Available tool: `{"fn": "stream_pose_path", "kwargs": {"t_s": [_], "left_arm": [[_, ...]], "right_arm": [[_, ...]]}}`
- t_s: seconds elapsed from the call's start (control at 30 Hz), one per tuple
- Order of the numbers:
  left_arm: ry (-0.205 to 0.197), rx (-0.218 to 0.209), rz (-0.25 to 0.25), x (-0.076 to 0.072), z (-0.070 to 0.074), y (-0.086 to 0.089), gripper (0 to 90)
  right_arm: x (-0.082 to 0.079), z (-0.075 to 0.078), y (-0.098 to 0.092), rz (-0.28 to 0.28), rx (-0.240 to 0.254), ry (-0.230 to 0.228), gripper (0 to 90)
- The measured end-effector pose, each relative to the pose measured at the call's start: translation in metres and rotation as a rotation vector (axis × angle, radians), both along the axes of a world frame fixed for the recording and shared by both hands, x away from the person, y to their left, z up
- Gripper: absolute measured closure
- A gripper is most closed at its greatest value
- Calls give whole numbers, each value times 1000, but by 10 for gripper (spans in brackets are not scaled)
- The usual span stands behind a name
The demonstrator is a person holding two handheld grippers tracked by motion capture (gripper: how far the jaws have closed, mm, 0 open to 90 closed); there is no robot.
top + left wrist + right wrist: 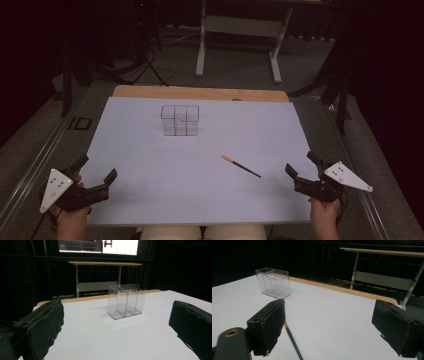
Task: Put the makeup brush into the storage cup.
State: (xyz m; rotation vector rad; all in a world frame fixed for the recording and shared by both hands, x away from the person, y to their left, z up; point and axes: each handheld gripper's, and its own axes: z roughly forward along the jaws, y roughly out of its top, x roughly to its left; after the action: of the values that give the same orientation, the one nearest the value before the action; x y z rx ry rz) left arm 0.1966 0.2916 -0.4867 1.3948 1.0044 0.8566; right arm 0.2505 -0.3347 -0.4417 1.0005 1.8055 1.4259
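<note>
A clear plastic organiser box point(180, 120) with several compartments stands upright toward the back of the white table sheet point(150, 165); it also appears in the left gripper view point(126, 300) and the right gripper view point(273, 283). A dark pencil with an orange end point(241, 166) lies flat right of centre, and its shaft point(292, 341) runs past the right gripper's near jaw. My left gripper point(96, 170) rests at the front left corner, open and holding nothing. My right gripper point(301, 162) sits at the front right, open, with the pencil a short way to its left.
A wooden table edge point(200, 93) runs behind the white sheet. Beyond it stands a white-legged desk point(240, 30) on a grey floor, with cables point(150, 65) and dark stands at the left. A lit monitor point(98, 245) glows above that desk.
</note>
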Motion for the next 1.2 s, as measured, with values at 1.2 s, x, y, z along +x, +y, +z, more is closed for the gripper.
{"fn": "stream_pose_path", "kwargs": {"t_s": [1.2], "left_arm": [[8,-10,-41,-4,-1,-1,7]], "right_arm": [[8,28,13,111,18,91,119]]}}
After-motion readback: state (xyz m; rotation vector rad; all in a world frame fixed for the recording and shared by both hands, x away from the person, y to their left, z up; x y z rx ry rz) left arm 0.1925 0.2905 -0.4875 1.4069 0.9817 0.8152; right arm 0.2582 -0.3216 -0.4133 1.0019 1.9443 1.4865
